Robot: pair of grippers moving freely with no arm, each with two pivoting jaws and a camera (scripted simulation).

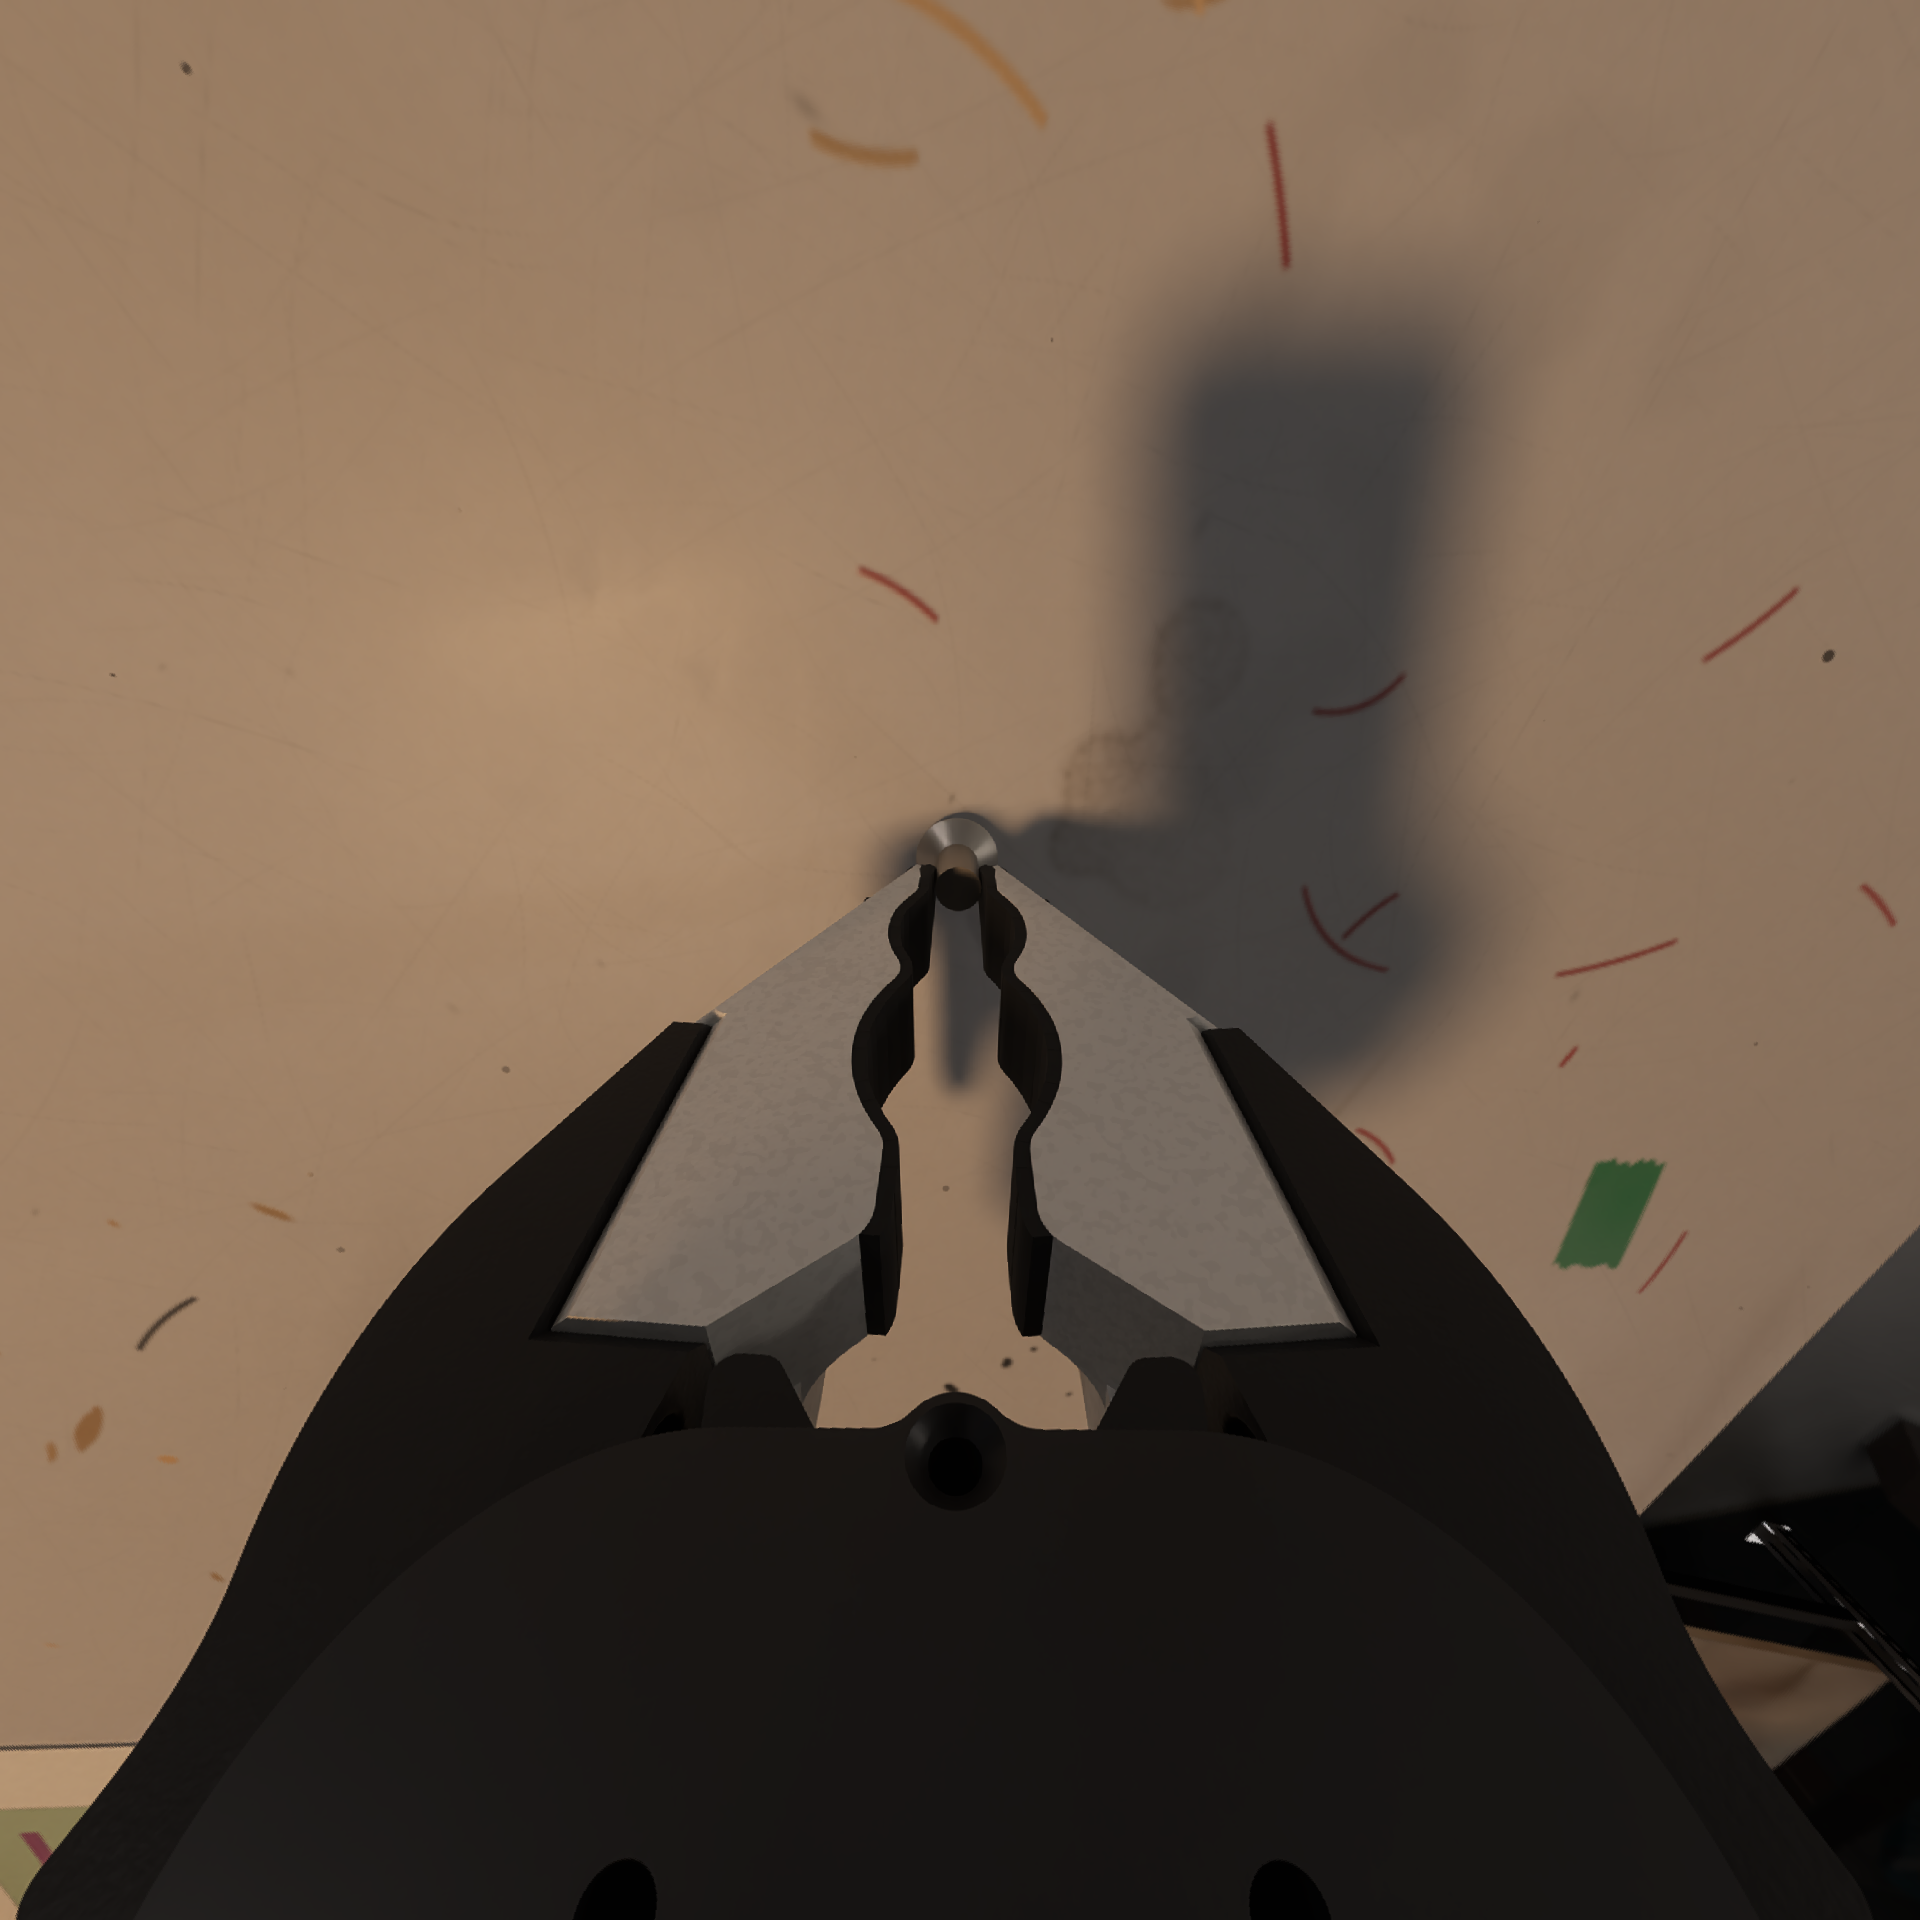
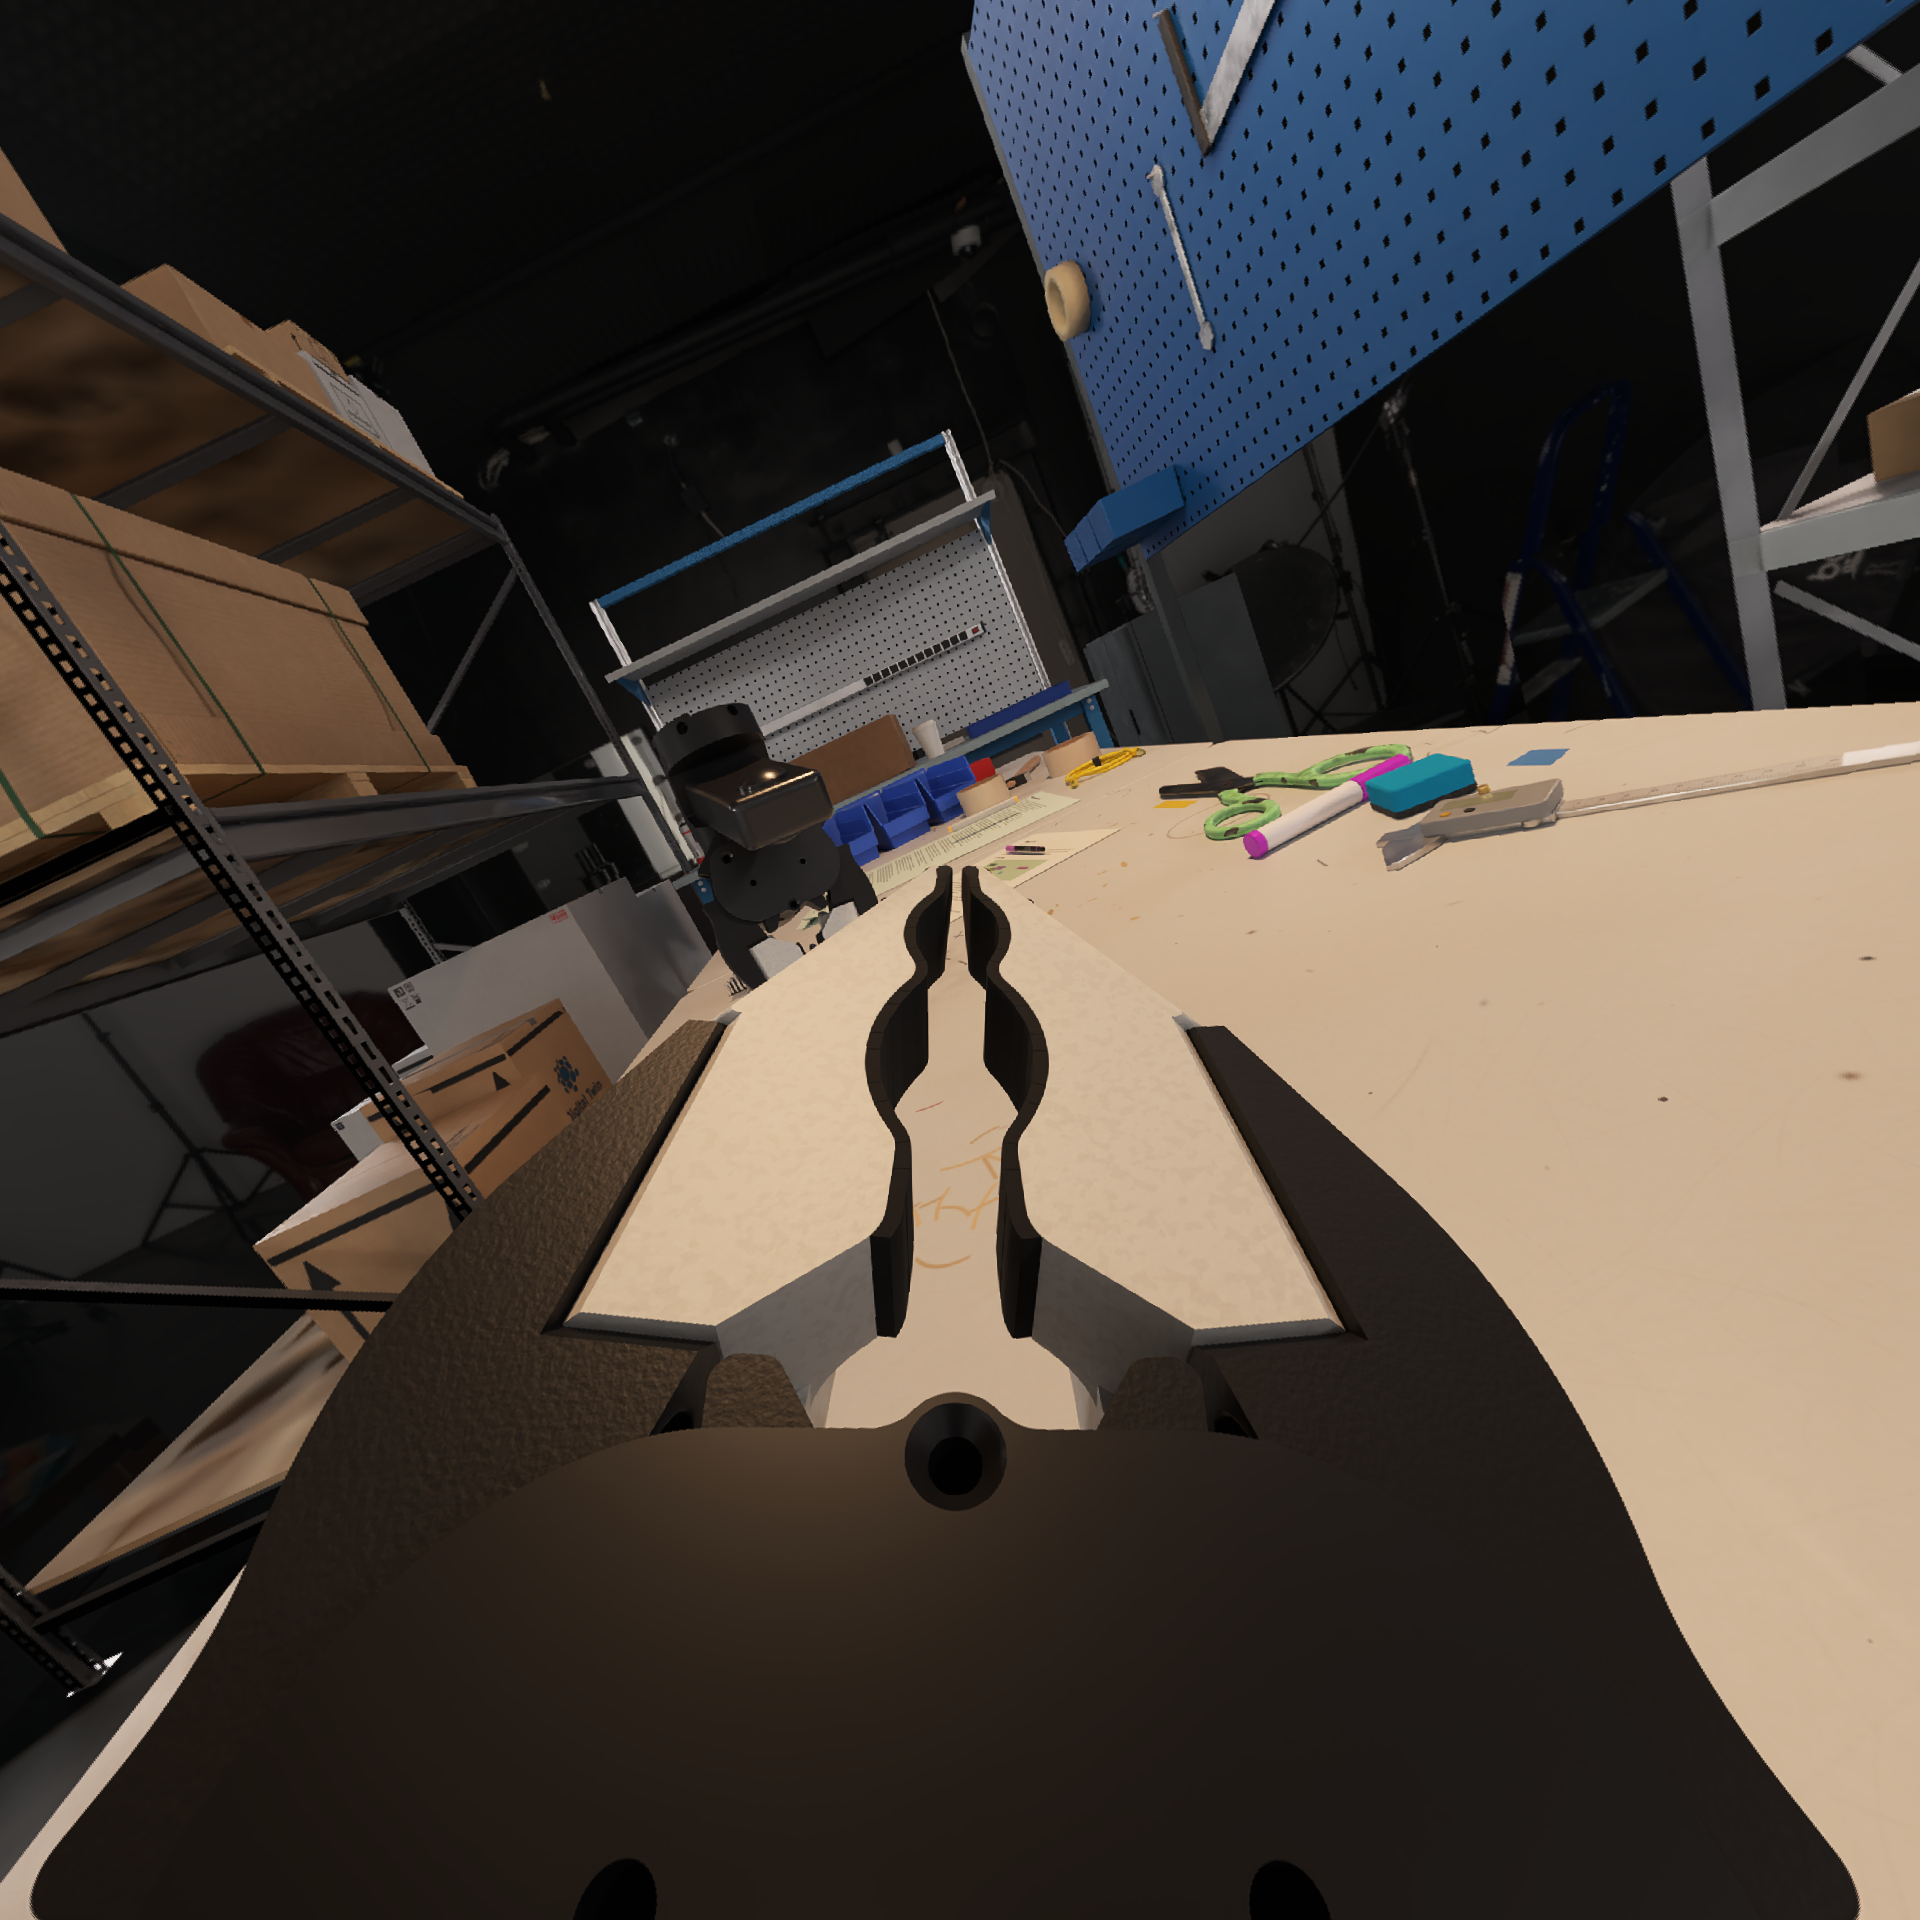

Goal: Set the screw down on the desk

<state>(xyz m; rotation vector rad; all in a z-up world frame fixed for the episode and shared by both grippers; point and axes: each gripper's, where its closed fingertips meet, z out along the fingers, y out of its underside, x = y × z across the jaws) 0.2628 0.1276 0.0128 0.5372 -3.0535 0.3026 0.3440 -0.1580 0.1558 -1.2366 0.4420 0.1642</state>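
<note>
In the left wrist view my left gripper (image 1: 957,881) points down at the tan desk (image 1: 520,520) and is shut on a silver screw (image 1: 957,847). The screw's round head sticks out past the fingertips, close to the desk; I cannot tell if it touches. Its shadow and the gripper's fall to the right. In the right wrist view my right gripper (image 2: 957,878) is shut and empty, held low over the desk (image 2: 1455,1039). The left gripper (image 2: 764,831) shows farther off at the desk's left edge.
Red and orange scribbles and a green tape piece (image 1: 1608,1214) mark the desk. A black object (image 1: 1818,1558) lies at the lower right. Green scissors (image 2: 1299,790), a marker (image 2: 1314,816), a teal eraser (image 2: 1421,781) and a grey tool (image 2: 1475,821) lie at the far right. Shelving (image 2: 208,727) stands left.
</note>
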